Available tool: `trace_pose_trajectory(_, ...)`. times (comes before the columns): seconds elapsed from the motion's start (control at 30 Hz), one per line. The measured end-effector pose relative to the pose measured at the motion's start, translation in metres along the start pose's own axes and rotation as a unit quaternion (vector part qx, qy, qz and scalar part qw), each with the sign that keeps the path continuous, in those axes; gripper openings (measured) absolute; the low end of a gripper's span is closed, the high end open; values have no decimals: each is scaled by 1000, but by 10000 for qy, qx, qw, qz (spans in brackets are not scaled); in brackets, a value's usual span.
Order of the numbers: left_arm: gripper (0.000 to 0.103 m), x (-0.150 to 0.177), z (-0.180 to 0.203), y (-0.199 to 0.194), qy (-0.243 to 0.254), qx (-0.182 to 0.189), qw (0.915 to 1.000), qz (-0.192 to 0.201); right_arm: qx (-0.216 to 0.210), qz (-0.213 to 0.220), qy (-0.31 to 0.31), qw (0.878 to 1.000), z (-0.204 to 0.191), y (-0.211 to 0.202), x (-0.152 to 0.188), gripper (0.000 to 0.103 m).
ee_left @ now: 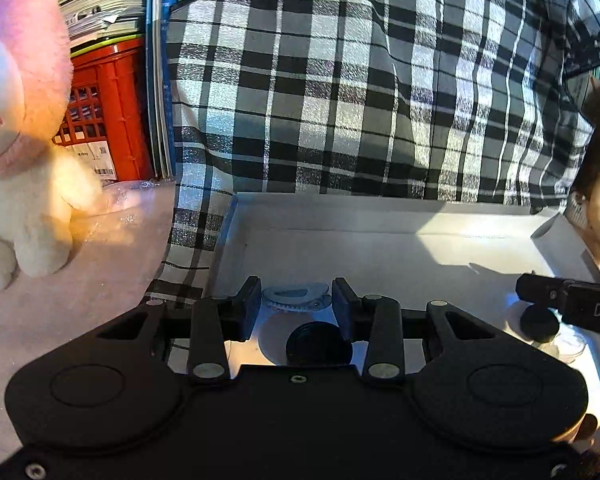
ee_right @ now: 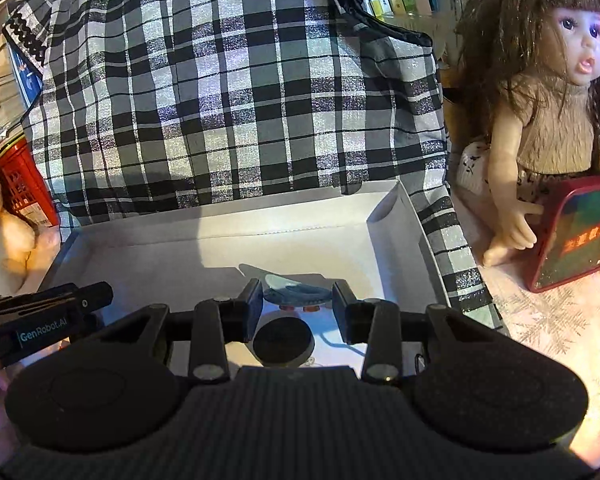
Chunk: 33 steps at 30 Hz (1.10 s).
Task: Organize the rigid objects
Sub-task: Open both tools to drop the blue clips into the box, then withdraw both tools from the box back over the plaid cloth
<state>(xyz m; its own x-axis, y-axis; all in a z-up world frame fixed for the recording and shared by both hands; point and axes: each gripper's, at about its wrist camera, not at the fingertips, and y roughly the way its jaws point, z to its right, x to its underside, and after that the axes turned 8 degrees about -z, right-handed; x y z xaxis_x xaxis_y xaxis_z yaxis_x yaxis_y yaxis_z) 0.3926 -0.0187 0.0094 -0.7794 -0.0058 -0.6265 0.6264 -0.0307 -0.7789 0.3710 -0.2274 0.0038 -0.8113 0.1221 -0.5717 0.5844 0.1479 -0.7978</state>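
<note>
Left wrist view shows the left gripper [ee_left: 296, 306] clamping a grey toothed clip [ee_left: 296, 298] over the white box [ee_left: 380, 216], the right gripper [ee_right: 296, 306] likewise clasping a bluish clip [ee_right: 296, 294] at twelve o'clock; both look ready to lower and release.

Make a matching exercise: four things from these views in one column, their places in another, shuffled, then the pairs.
Things:
1. Doll
2. Plush toy
3. Red crate
4. White box

Places:
A. Behind the plush toy, under stacked papers
B. In front of the plaid cloth, under both tongs
C. Right of the white box, a hand on a red tin
D. Left of the white box, on the pink cover

Pairs: 1-C, 2-D, 3-A, 4-B
</note>
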Motion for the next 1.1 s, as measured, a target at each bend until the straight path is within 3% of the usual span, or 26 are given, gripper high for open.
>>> trace_pose_trajectory(0.17, 37, 1, 4, 2, 142, -45, 9999, -44, 36, -163, -154, 9997, -3, 5, -3, 46)
trace_pose_trajectory(0.23, 43, 2, 4, 0, 176, 62, 9998, -25, -16, -187, -238, 9995, -4, 4, -4, 51)
trace_pose_trajectory(0.3, 56, 4, 2, -7, 143, 138, 9998, 68, -73, -147, -207, 9997, -4, -1, -3, 62)
trace_pose_trajectory(0.6, 76, 23, 4, -66, 299, 271, 9976, 568, -142, 141, -303, 9993, -9, -47, 15, 74)
trace_pose_trajectory(0.8, 81, 57, 6, -107, 379, 354, 9956, 779, -159, 440, -569, 9973, -16, -86, 44, 84)
trace_pose_trajectory(1.1, 82, 117, 7, -147, 286, 489, 9960, 686, -234, 574, -783, 9950, -18, -126, 100, 85)
